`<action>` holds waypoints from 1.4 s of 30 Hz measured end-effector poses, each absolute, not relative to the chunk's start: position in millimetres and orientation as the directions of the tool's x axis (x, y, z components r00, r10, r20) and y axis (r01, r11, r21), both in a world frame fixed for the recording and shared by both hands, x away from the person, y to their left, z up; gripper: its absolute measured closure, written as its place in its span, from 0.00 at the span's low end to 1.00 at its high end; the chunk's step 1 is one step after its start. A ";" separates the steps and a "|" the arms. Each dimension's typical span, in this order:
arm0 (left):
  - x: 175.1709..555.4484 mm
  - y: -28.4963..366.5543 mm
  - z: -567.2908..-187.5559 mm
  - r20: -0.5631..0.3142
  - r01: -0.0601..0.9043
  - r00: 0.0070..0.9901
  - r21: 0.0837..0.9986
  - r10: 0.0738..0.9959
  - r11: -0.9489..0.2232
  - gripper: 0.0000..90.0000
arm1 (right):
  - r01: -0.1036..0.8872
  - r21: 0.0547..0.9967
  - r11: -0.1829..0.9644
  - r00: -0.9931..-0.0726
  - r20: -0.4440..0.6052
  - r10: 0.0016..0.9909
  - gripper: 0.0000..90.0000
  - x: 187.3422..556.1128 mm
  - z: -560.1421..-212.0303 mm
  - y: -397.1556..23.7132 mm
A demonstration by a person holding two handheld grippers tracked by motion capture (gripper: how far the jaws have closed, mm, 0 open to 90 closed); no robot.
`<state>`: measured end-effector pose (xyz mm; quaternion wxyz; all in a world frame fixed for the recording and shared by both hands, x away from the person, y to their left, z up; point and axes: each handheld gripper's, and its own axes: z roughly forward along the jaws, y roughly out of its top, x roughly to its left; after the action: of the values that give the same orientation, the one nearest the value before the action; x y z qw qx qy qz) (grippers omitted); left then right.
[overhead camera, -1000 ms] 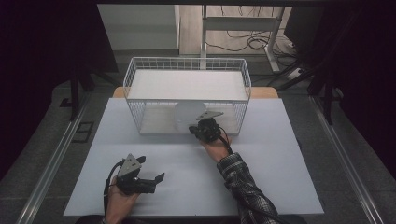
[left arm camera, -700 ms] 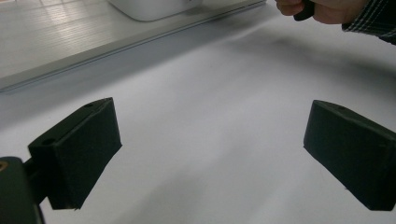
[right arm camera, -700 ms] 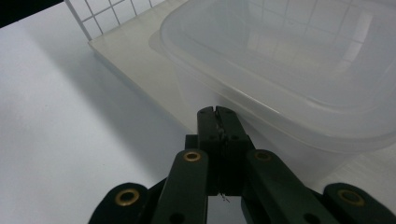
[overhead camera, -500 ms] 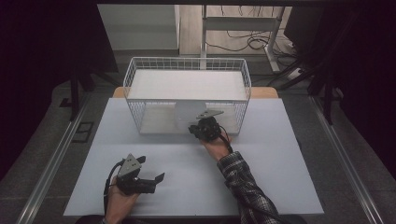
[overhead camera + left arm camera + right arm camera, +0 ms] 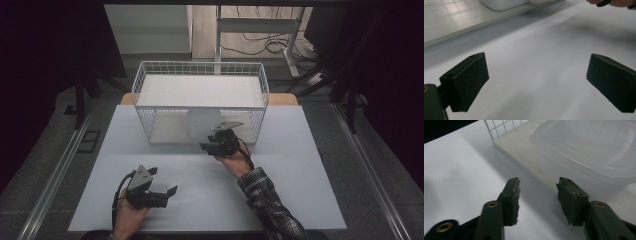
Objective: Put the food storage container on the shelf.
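Observation:
A translucent plastic container (image 5: 589,152) stands on the pale board under a white wire rack (image 5: 200,67); from above the container (image 5: 202,122) shows through the rack's front. My right gripper (image 5: 207,146) is on the white table just in front of that rack. Its jaws have just been opening and now stand apart, with nothing between them. The right gripper (image 5: 537,192) points at the board's edge, short of the container. At the table's front left, my left gripper (image 5: 164,181) lies in the hand. The left gripper (image 5: 536,80) is wide open over bare table.
The white table top (image 5: 300,165) spreads wide around both hands. The rack rests on a wooden board (image 5: 524,147) at the table's far side. Dark floor, metal rails and cables lie beyond the table edges.

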<state>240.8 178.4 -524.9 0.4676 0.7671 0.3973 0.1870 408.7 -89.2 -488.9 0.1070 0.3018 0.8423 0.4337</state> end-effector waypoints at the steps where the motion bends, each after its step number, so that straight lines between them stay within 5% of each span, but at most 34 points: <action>1: 240.9 178.3 -525.0 -0.086 0.434 0.615 0.867 0.784 -0.246 0.04 | 0.416 0.794 0.443 -0.796 0.083 0.600 0.52 407.1 -488.2 -89.9; 24: 243.4 178.6 -527.5 -0.122 0.452 0.630 0.860 0.767 -0.235 0.04 | 0.395 0.788 0.473 -0.821 0.071 0.567 0.08 358.7 -481.0 -126.6; 42: 241.7 186.0 -524.4 -0.109 0.450 0.613 0.862 0.782 -0.232 0.03 | 0.410 0.795 0.446 -0.790 0.065 0.610 0.01 320.5 -477.7 -176.2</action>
<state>241.7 186.0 -524.4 0.4709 0.7648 0.4029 0.1765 320.5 -176.2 -477.7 0.1159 0.3028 0.8425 0.4302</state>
